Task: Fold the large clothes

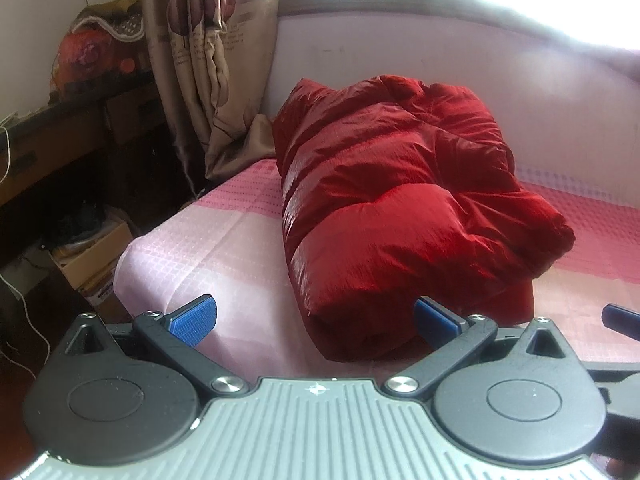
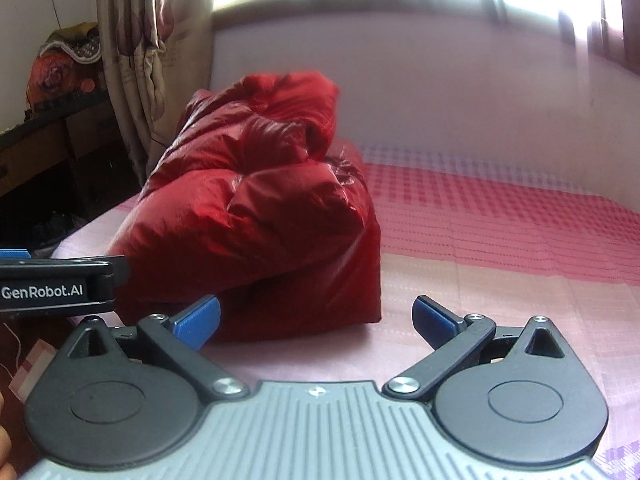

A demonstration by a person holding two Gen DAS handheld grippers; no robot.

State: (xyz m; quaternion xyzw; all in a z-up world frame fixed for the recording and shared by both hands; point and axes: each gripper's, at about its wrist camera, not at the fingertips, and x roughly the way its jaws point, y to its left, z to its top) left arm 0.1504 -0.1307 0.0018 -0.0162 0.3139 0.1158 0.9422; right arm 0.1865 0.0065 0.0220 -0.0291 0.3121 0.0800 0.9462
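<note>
Jacket point(image 1: 404, 208), red and puffy, lies folded into a bundle at frame center in the left wrist view, on the pink checked bed point(image 1: 208, 248). Left gripper point(image 1: 316, 318) at the bottom, jaws spread wide, nothing between the blue pads point(image 1: 196, 318); right pad overlaps the jacket's near edge, contact unclear. Curtain point(image 1: 204, 52) upper left, cardboard box point(image 1: 92, 256) on the floor at left, bright window along the top. Right wrist view: jacket point(image 2: 256, 220) sits left of center on the bed point(image 2: 500, 260), bundle upright and lumpy. Right gripper point(image 2: 318, 318) at the bottom, jaws spread, holding nothing. Left gripper's side point(image 2: 60, 288) enters from the left edge, just beside the jacket. Curtain point(image 2: 148, 40) upper left.
</note>
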